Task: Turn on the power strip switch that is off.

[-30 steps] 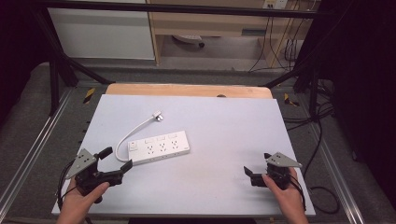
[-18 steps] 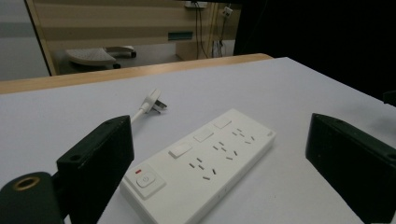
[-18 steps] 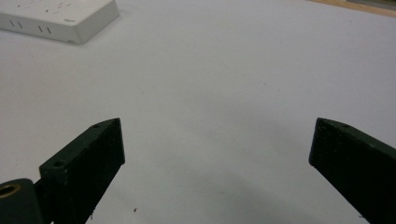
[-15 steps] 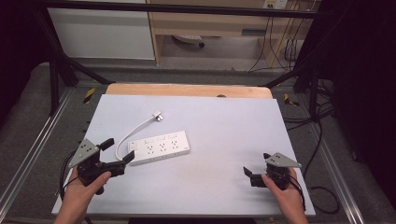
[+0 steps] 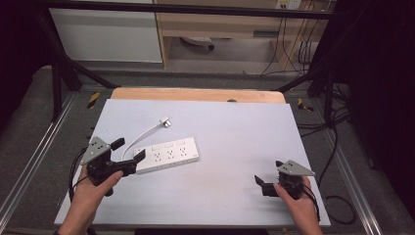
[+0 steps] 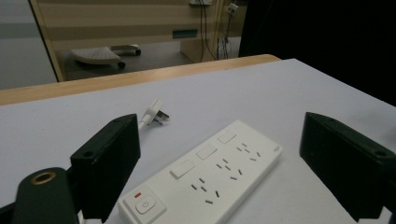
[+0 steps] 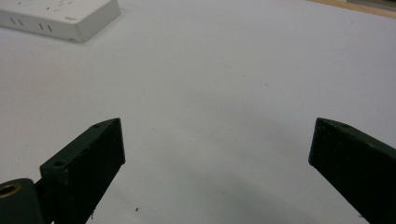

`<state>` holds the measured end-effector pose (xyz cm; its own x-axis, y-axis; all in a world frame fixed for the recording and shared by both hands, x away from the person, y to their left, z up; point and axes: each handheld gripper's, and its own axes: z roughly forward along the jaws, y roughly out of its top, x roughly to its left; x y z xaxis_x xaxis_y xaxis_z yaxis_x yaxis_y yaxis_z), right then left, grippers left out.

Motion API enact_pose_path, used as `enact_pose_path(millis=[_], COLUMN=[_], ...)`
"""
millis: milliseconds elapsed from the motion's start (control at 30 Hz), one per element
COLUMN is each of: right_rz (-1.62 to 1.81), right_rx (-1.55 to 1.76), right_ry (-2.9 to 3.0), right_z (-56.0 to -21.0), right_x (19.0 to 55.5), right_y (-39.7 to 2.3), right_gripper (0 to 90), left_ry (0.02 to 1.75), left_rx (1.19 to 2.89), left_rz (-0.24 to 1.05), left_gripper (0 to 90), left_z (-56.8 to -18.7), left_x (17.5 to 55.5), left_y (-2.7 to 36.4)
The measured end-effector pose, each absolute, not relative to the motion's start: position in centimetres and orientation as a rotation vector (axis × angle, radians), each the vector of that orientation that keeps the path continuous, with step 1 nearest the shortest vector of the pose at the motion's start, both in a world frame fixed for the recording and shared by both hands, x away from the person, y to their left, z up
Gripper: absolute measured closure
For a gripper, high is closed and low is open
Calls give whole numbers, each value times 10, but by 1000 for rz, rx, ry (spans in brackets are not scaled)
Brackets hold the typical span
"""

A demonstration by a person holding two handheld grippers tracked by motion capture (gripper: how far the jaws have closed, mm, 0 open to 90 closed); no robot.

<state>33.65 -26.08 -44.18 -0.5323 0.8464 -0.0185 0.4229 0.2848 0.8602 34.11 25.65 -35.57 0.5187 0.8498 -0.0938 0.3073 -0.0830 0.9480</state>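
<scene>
A white power strip (image 5: 166,154) lies flat on the pale table top (image 5: 230,127), left of the middle. Its white cable (image 5: 142,134) curves back to a plug (image 5: 165,122) lying loose on the table. My left gripper (image 5: 128,150) is open at the strip's switch end. Its jaws have just been closing slightly, and the pads press on nothing. In the left gripper view the strip (image 6: 205,177) runs away between the two black jaws of that gripper (image 6: 217,140), with the plug (image 6: 154,112) beyond. My right gripper (image 5: 268,172) hovers open over bare table near the front right.
A wooden strip (image 5: 195,94) borders the table's far edge. Black frame legs (image 5: 63,73) and cables (image 5: 333,142) stand off both sides. In the right gripper view the right gripper (image 7: 217,123) faces bare table, and the strip's far end (image 7: 60,16) shows at top left.
My left gripper has moved forward and up toward the strip's switch end. The right gripper and the power strip have stayed where they were.
</scene>
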Motion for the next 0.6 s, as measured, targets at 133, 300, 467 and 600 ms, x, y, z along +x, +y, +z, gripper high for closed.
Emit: enact_pose_path(millis=[133,300,467,600], right_rz=[1168,1166,1168,1169], right_rx=[1131,1136,1135,1137], right_ry=[2082,2080,2079,2077], right_z=[-442,-442,-442,-442], right_x=[336,337,336,336], right_y=[-261,-261,-261,-261], right_gripper=[42,42,42,42], left_ry=[1011,1013,1021,1026], left_rx=[1643,1646,1648,1655], left_rz=[614,614,620,622], left_gripper=[132,171,147,145], left_z=[-354,-352,-352,-352], left_x=[346,351,357,362], left_y=[256,254,250,248])
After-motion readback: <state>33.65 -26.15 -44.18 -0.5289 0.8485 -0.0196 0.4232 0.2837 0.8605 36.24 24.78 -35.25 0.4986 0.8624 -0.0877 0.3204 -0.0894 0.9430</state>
